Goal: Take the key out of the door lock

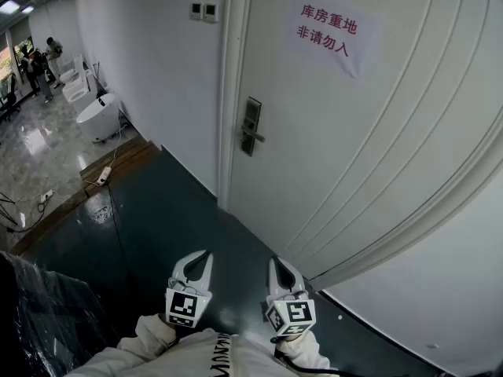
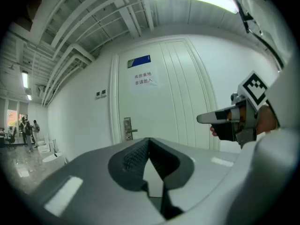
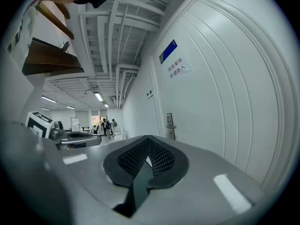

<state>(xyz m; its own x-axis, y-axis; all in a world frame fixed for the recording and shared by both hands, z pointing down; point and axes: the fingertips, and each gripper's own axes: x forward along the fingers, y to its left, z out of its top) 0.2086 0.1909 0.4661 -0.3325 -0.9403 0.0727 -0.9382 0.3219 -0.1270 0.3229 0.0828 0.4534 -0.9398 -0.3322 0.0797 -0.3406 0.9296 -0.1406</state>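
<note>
Left gripper [image 1: 203, 259] and right gripper [image 1: 278, 267]: held low, side by side, each with jaws pressed together on nothing. Door lock [image 1: 251, 126]: well ahead of both tips, on a white door [image 1: 354, 148]; any key in it is too small to make out. Paper notice [image 1: 326, 30]: farther ahead of the right gripper, red print "库房重地 非请勿入".

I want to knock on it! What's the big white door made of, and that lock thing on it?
The door looks like white-painted wood or metal; its smooth, matte, grooved panels leave that open. The lock plate looks like brushed metal: it is silvery grey with a dull shine.
</note>
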